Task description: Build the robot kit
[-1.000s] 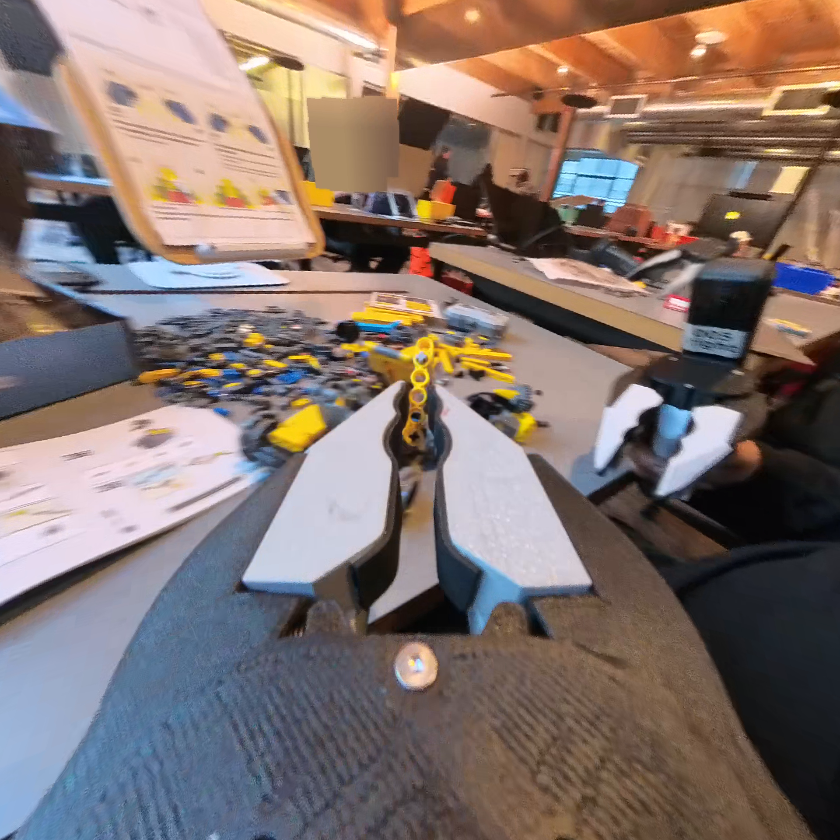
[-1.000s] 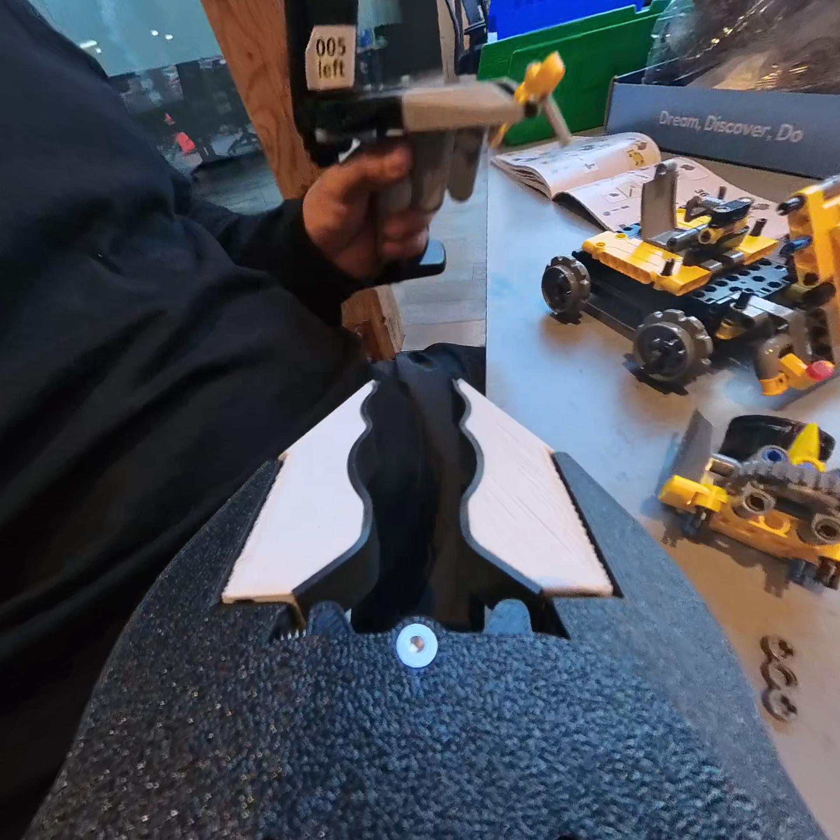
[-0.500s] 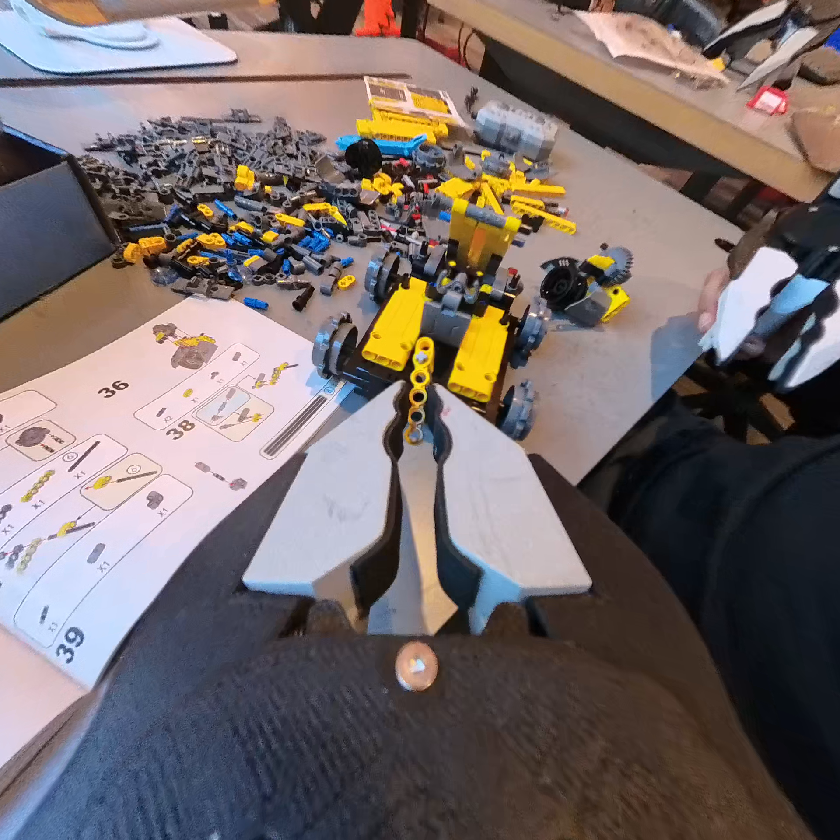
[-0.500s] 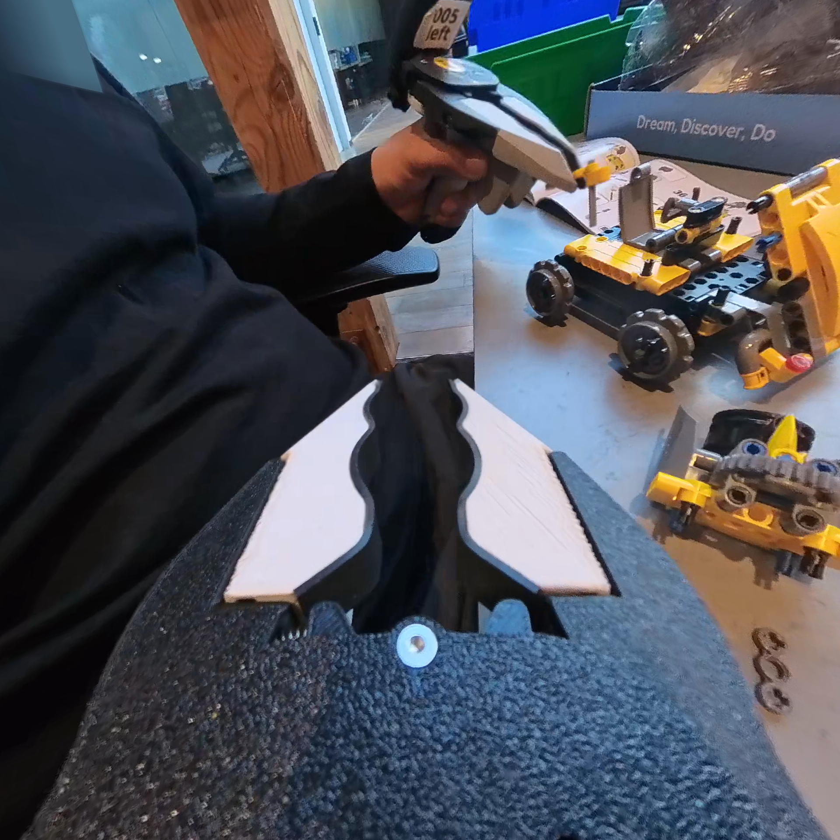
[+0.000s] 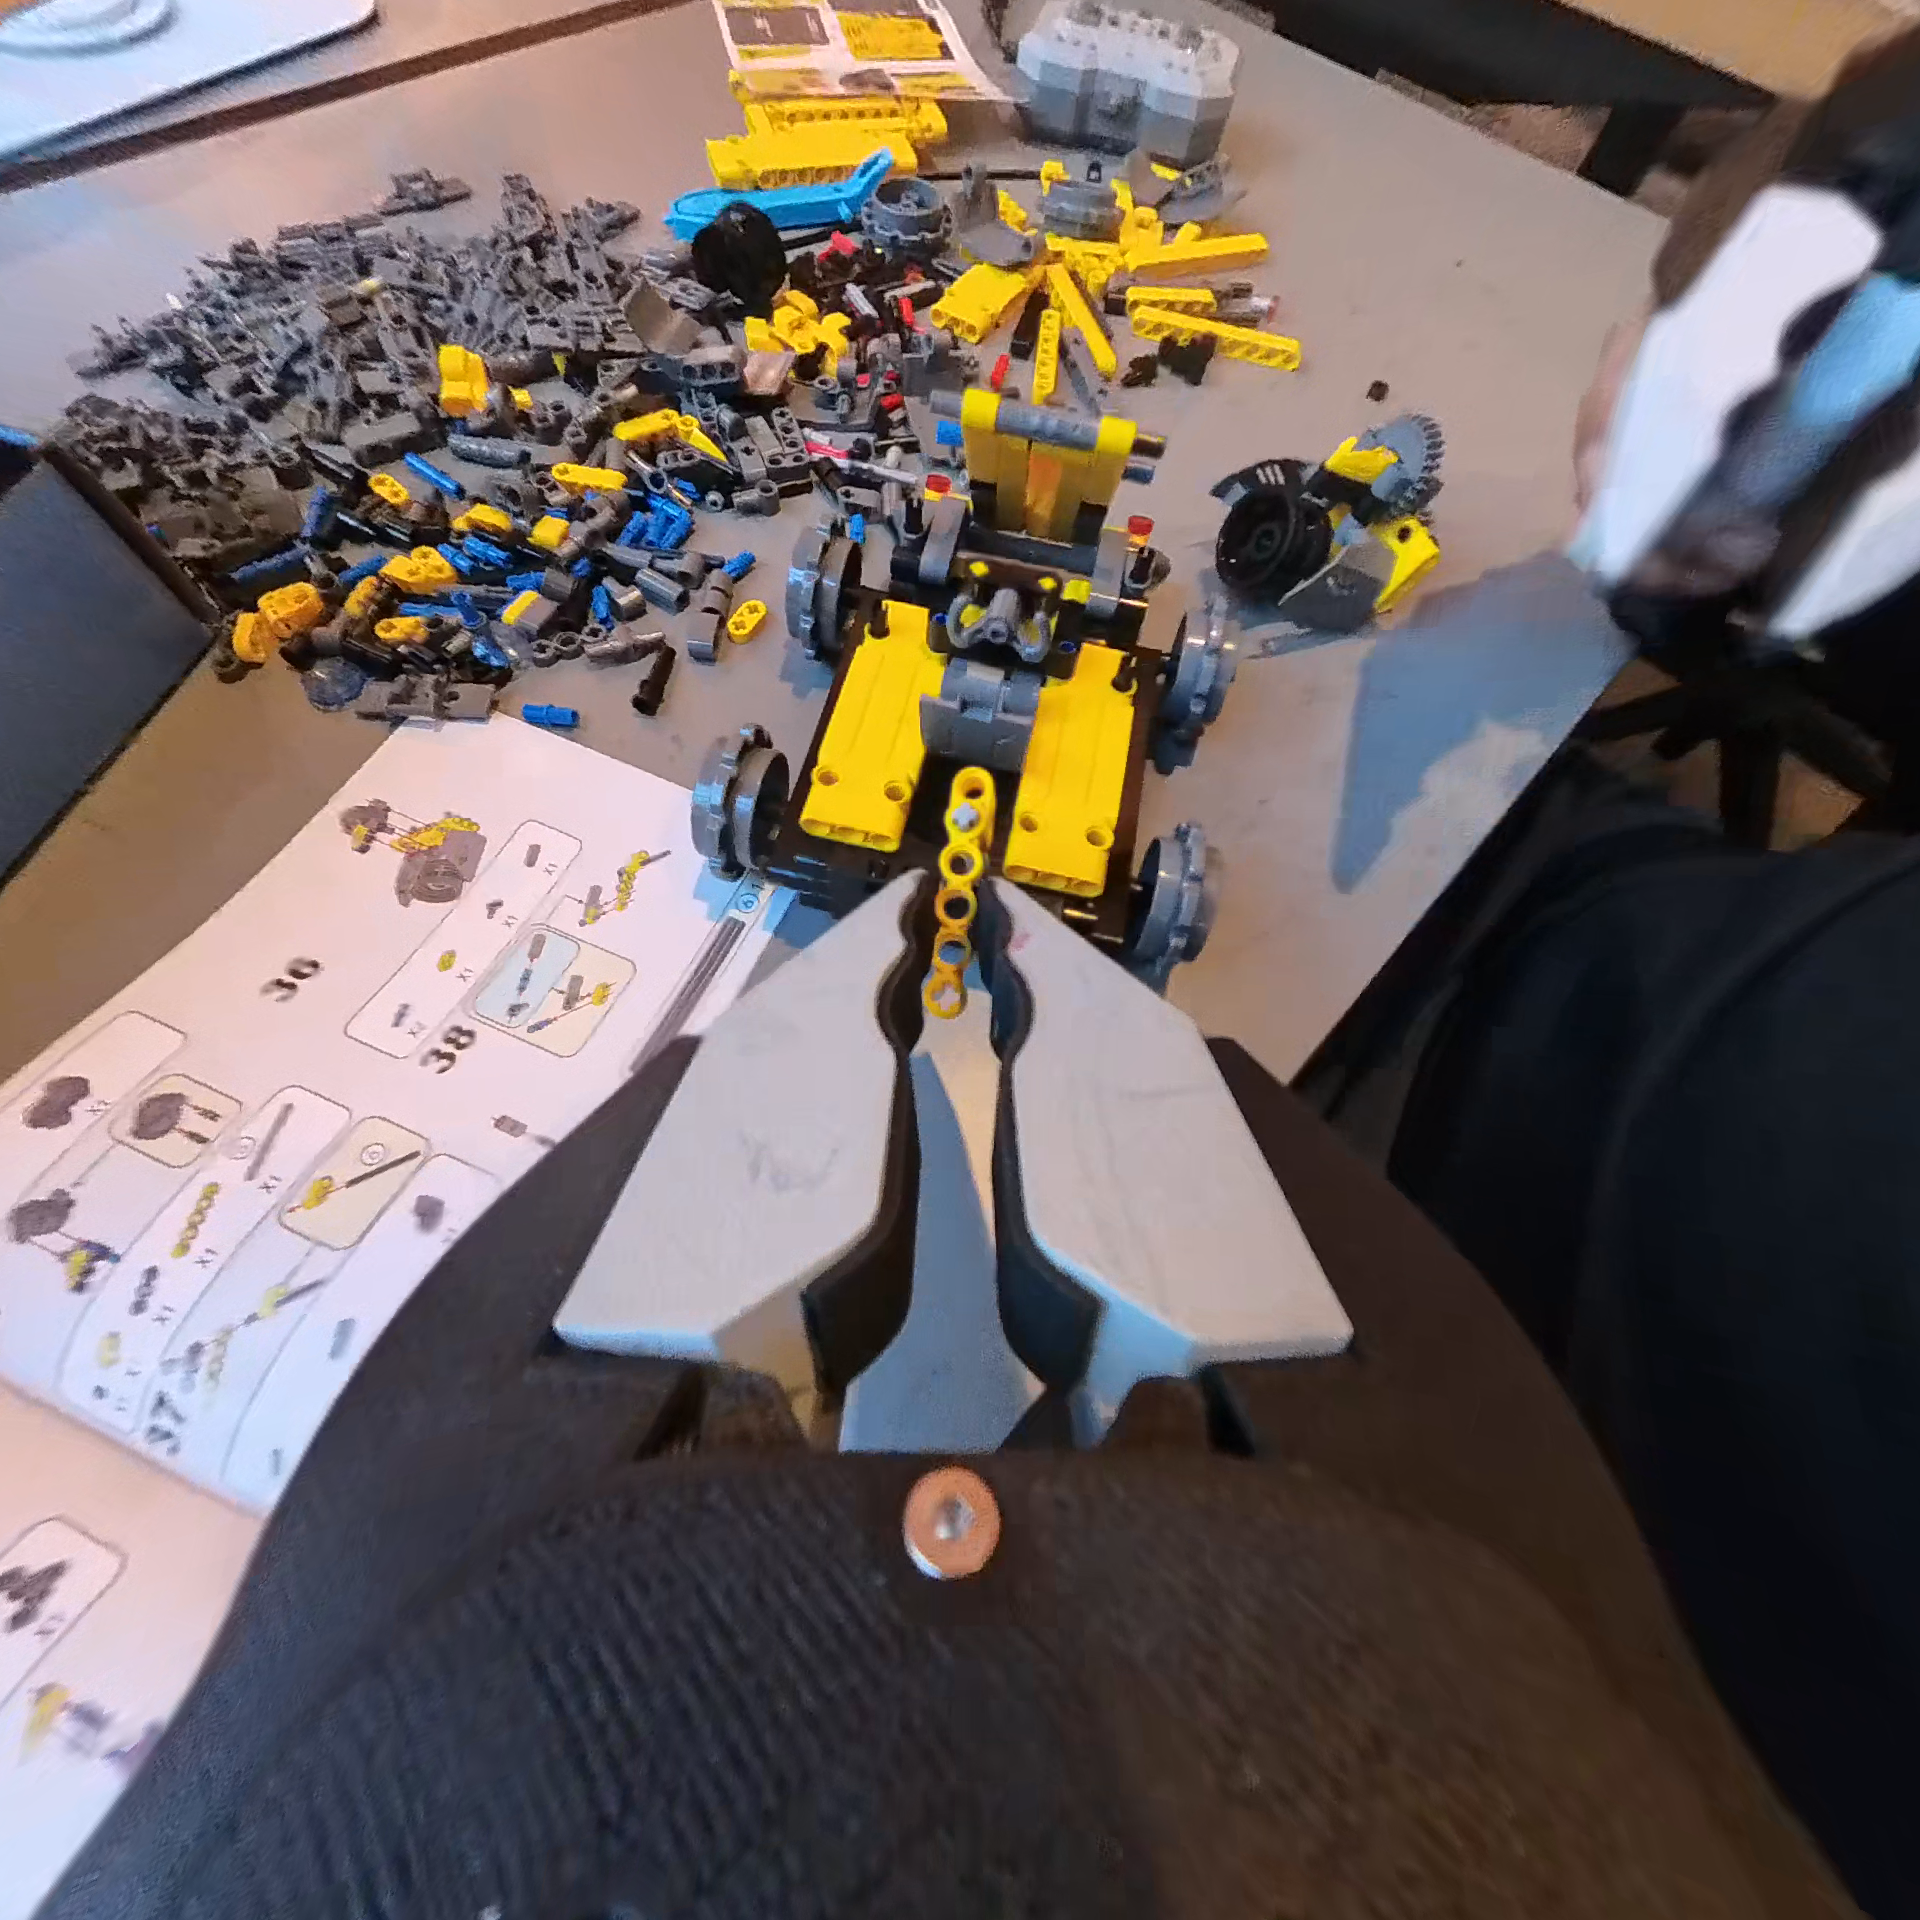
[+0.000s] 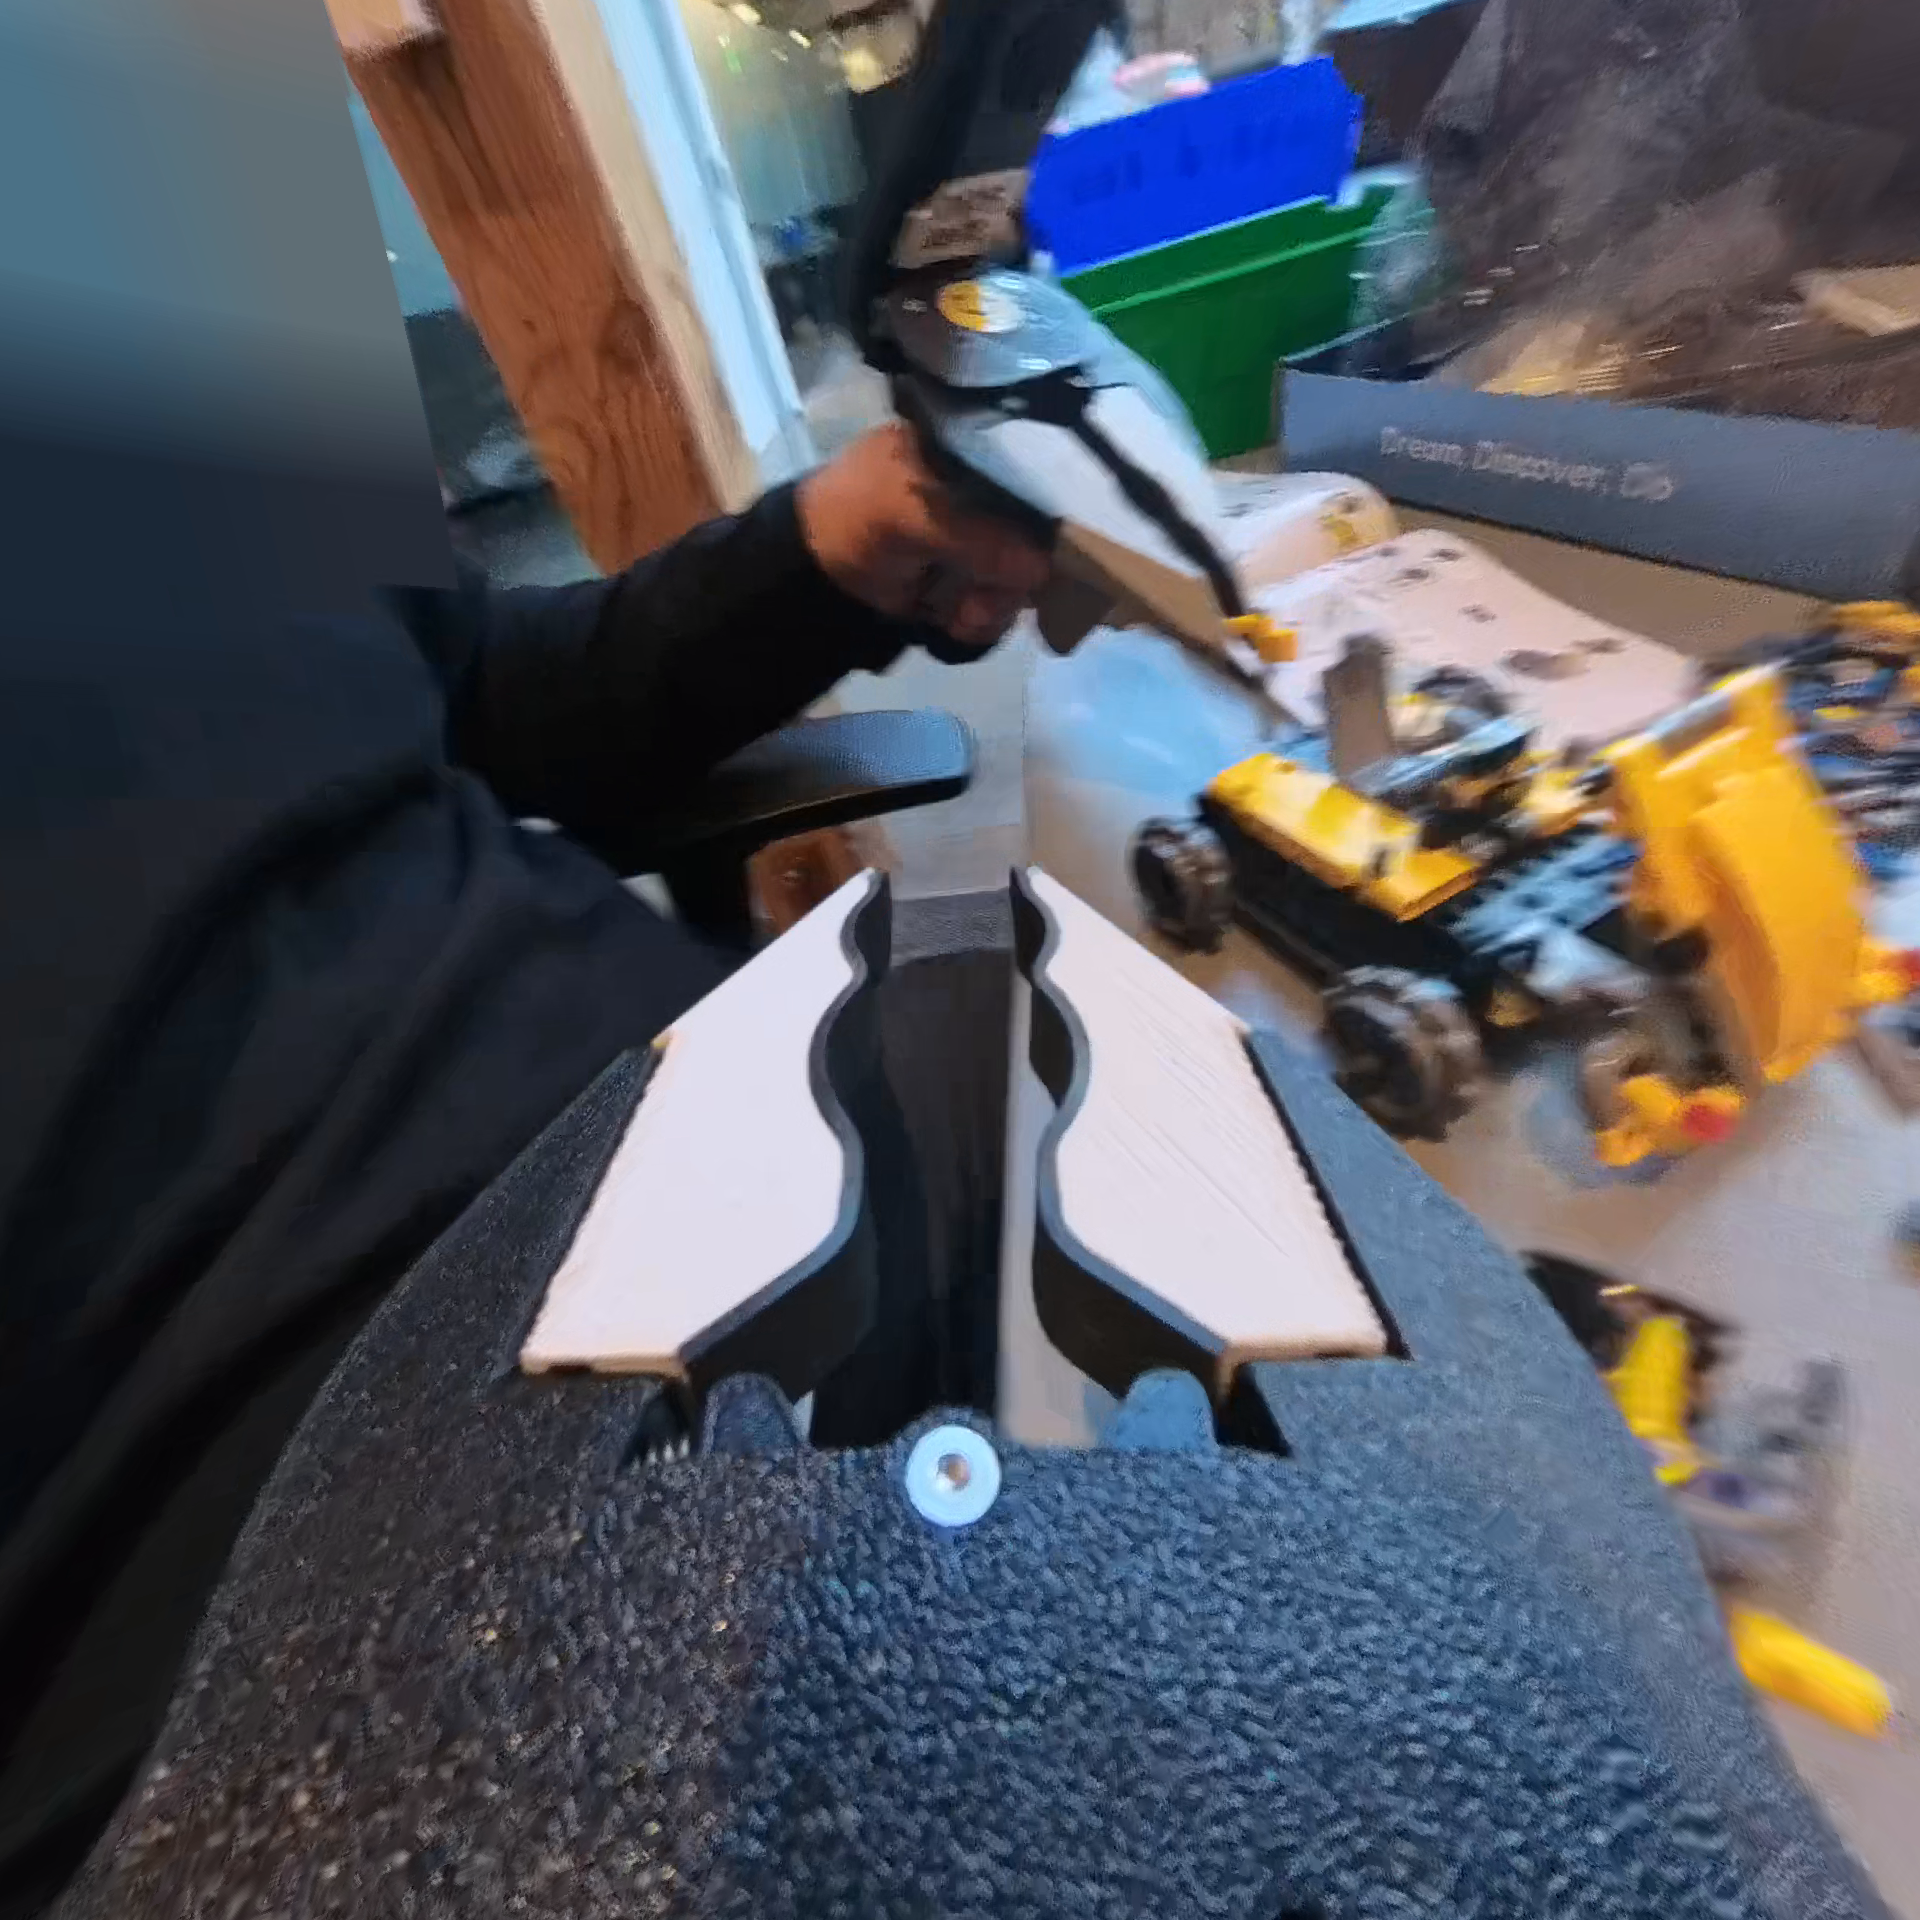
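My left gripper [image 5: 958, 902] is shut on a thin yellow beam with holes [image 5: 961, 873], which sticks out past the fingertips, just above the rear of a yellow and black wheeled model [image 5: 982, 686] on the grey table [image 5: 1382, 312]. The right wrist view shows that gripper [image 6: 1242, 634] from the side, tilted down over the model [image 6: 1475, 883]. My right gripper [image 6: 948, 883] is open and empty, off the table's near edge, over a dark sleeve; it also shows blurred in the left wrist view [image 5: 1756, 416].
A spread of loose grey, blue and yellow parts [image 5: 436, 436] lies behind the model. An open instruction booklet [image 5: 312, 1039] lies to the left. A small gear assembly [image 5: 1340, 520] sits to the right. A dark box [image 6: 1579, 468] and green and blue bins [image 6: 1216, 260] stand beyond. My right fingertips sit around 15 cm from my left ones.
My left gripper has tilted down from looking across the room and come close over the model with the beam. My right gripper has swung right and risen a little, staying open.
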Tool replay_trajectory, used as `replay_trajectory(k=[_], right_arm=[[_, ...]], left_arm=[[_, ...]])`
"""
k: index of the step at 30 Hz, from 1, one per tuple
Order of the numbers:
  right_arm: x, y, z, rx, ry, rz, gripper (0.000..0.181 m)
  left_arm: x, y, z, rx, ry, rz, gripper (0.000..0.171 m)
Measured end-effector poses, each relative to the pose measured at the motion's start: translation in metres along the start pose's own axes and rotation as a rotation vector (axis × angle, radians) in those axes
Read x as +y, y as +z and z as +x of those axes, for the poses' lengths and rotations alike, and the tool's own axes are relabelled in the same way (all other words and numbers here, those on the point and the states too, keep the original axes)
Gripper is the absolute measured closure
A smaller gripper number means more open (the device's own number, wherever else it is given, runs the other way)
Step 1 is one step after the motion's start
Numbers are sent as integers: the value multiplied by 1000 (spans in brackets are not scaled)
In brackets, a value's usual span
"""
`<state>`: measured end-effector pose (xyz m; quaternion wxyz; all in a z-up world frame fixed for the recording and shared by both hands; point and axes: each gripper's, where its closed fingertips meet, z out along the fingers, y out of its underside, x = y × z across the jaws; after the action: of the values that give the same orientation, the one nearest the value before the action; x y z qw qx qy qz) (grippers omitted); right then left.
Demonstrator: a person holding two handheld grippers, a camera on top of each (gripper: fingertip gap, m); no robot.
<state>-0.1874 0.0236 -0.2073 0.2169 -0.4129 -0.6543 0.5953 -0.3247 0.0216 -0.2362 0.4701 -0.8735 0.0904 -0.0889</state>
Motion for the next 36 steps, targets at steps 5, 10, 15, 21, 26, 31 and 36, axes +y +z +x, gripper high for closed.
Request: replay_trajectory(k=[5,10,15,21,26,31,36], right_arm=[[-18,22,30,190,-89,-85,146],[0,36,67,518,-222,-277,141],[-12,87,47,464,-408,-374,149],[15,118,79,547,-433,-599,150],[29,108,85,537,-389,-664,155],[36,83,68,465,-436,-715,161],[43,57,59,444,-431,-731,163]], left_arm=[[-3,-11,-13,-27,31,-3,167],[8,-17,-29,-13,-24,-2,167],[14,-24,-34,-33,-79,56,167],[17,-28,-33,-15,-119,107,167],[22,-28,-31,10,-133,116,167],[17,-25,-24,29,-99,117,168],[10,-20,3,123,-23,115,167]])
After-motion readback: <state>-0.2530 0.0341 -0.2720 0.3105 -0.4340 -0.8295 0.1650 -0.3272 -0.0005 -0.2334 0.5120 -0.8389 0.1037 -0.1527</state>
